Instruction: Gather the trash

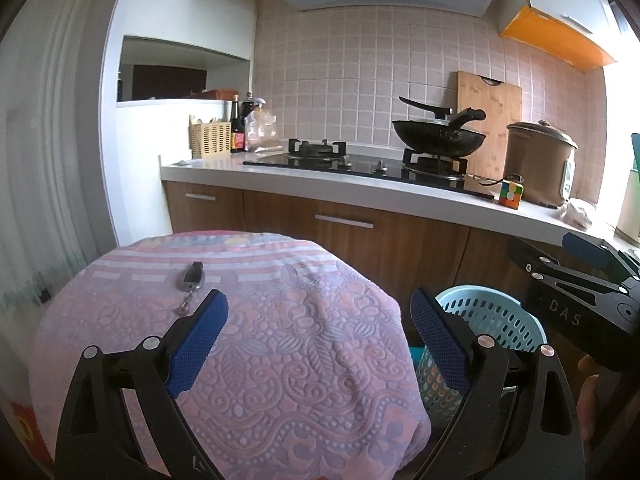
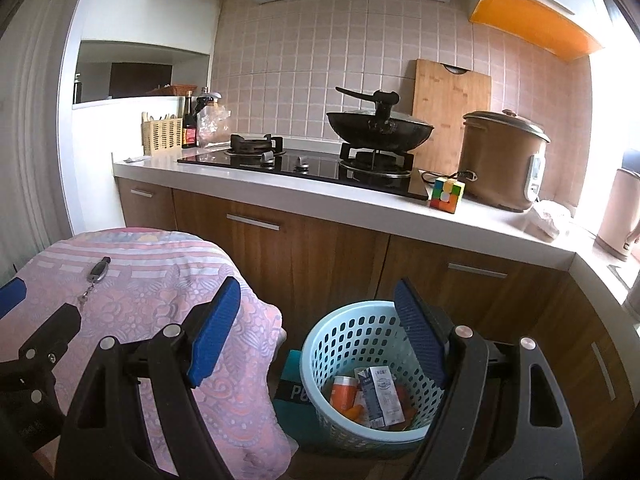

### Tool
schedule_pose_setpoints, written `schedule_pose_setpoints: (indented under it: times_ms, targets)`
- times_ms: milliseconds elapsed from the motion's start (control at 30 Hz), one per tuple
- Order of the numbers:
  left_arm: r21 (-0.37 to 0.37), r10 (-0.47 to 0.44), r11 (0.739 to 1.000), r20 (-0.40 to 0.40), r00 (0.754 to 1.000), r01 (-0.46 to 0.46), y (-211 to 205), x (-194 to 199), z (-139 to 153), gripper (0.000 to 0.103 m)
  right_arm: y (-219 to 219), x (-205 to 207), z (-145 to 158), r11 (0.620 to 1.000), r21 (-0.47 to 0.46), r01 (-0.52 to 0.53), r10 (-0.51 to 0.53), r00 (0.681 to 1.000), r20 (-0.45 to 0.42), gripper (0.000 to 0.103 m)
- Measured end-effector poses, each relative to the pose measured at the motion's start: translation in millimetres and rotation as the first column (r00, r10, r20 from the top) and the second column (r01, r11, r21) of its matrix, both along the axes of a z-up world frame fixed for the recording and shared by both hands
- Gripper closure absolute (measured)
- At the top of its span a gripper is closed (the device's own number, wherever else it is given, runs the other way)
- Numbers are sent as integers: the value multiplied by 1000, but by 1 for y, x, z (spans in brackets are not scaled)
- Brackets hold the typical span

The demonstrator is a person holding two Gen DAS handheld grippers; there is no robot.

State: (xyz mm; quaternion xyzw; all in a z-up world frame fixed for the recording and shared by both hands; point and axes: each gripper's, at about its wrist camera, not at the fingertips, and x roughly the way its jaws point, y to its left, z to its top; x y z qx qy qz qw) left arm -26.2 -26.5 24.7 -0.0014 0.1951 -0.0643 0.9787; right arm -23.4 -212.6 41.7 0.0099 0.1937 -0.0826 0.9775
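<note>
A light blue perforated basket [image 2: 352,344] stands on the floor right of a small table under a pink patterned cloth [image 2: 132,312]. Inside it lie a white carton [image 2: 382,396], an orange can [image 2: 344,392] and other scraps. My right gripper [image 2: 318,316] is open and empty, above the basket's left rim. My left gripper [image 1: 318,320] is open and empty over the cloth [image 1: 260,340]; the basket [image 1: 492,316] shows at its right. A key fob with keys [image 1: 191,280] lies on the cloth, also seen in the right wrist view [image 2: 97,272].
A kitchen counter [image 2: 280,184] runs behind with a gas hob, a black wok [image 2: 380,128], a brown rice cooker [image 2: 504,160], a colour cube [image 2: 446,195], a crumpled wrapper [image 2: 548,220], a cutlery holder and bottles. A teal box [image 2: 290,388] lies beside the basket.
</note>
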Motion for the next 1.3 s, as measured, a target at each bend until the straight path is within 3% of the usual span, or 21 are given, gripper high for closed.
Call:
schedule_pose_setpoints:
  times_ms: [1300]
  targets:
    - [-18, 3, 1000, -11, 1000, -4, 4, -3, 0, 13, -1, -6, 3, 1000, 7, 5, -5, 1000, 8, 25]
